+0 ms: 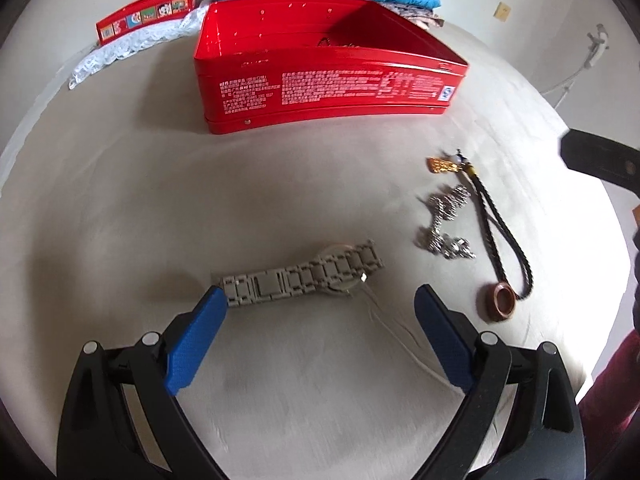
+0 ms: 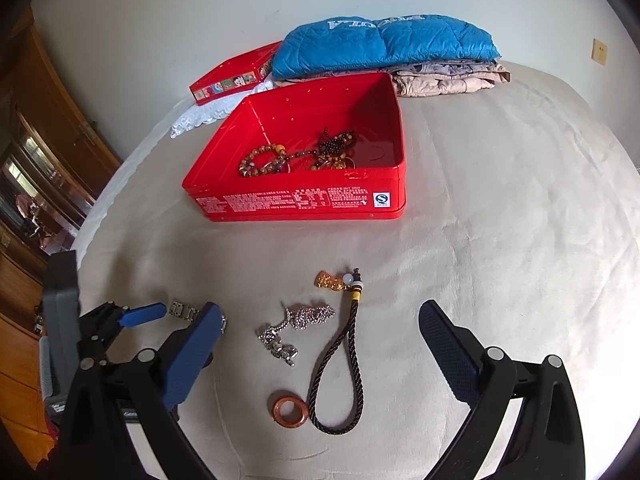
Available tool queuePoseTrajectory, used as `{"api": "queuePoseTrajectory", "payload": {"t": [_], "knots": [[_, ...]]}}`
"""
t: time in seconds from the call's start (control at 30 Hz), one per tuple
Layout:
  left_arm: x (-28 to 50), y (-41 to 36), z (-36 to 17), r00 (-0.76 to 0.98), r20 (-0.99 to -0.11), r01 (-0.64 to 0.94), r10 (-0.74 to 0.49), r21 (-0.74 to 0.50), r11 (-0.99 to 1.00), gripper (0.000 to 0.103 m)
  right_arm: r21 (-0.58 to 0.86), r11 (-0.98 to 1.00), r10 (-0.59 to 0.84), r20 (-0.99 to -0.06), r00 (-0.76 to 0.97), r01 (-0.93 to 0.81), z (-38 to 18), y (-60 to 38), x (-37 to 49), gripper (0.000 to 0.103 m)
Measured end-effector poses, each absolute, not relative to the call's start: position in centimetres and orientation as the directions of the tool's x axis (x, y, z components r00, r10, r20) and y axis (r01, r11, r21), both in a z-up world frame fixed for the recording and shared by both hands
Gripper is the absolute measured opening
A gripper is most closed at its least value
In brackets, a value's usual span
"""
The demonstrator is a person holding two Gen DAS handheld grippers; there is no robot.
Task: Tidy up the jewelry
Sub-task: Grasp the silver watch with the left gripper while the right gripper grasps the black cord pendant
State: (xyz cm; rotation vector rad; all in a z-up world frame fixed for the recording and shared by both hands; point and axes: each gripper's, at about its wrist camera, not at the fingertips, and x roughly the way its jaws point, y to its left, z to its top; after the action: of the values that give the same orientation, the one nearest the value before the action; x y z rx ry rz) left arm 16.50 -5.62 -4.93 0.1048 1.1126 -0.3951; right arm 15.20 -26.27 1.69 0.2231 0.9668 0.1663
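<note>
A silver metal watch [image 1: 304, 276] lies flat on the beige bedspread. My left gripper [image 1: 320, 300] hangs open just over it, its left blue fingertip [image 1: 212, 304] at the strap's end. To the right lie a silver chain [image 1: 444, 224], a dark braided cord with an amber charm [image 1: 492, 236] and a brown ring [image 1: 500, 303]. In the right wrist view my right gripper [image 2: 320, 320] is open above the chain [image 2: 296, 332], cord [image 2: 340, 360] and ring [image 2: 290, 410]. The open red tin [image 2: 304, 200] behind holds several bead bracelets [image 2: 296, 154].
The red tin's lid [image 2: 232, 76] lies at the back by white lace [image 2: 200, 116]. A folded blue jacket [image 2: 384, 46] and patterned cloth [image 2: 448, 78] sit beyond the tin. Wooden furniture [image 2: 36, 160] stands left of the bed. A wall runs behind.
</note>
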Motion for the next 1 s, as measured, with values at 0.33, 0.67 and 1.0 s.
{"api": "queuePoseTrajectory", "payload": {"t": [0.33,0.67,1.0], "knots": [[20.6,-5.1,-5.0,0.354,-0.885,0.304,-0.301,-0.196,0.932,0.054,0.274,0.961,0.247,-0.798,0.549,-0.034,0.9,-26.6,16.6,0.099],[21.3,-4.6,-4.7,0.4,-0.88,0.243,-0.254,-0.166,0.956,0.057,0.281,0.959,0.252,-0.808,0.533,-0.028,-0.2,-26.9,17.3,0.099],[20.8,-5.9,-5.4,0.384,-0.896,0.31,-0.225,-0.105,0.945,0.062,0.3,0.953,0.282,-0.82,0.498,-0.046,-1.0,-26.4,17.8,0.072]]}}
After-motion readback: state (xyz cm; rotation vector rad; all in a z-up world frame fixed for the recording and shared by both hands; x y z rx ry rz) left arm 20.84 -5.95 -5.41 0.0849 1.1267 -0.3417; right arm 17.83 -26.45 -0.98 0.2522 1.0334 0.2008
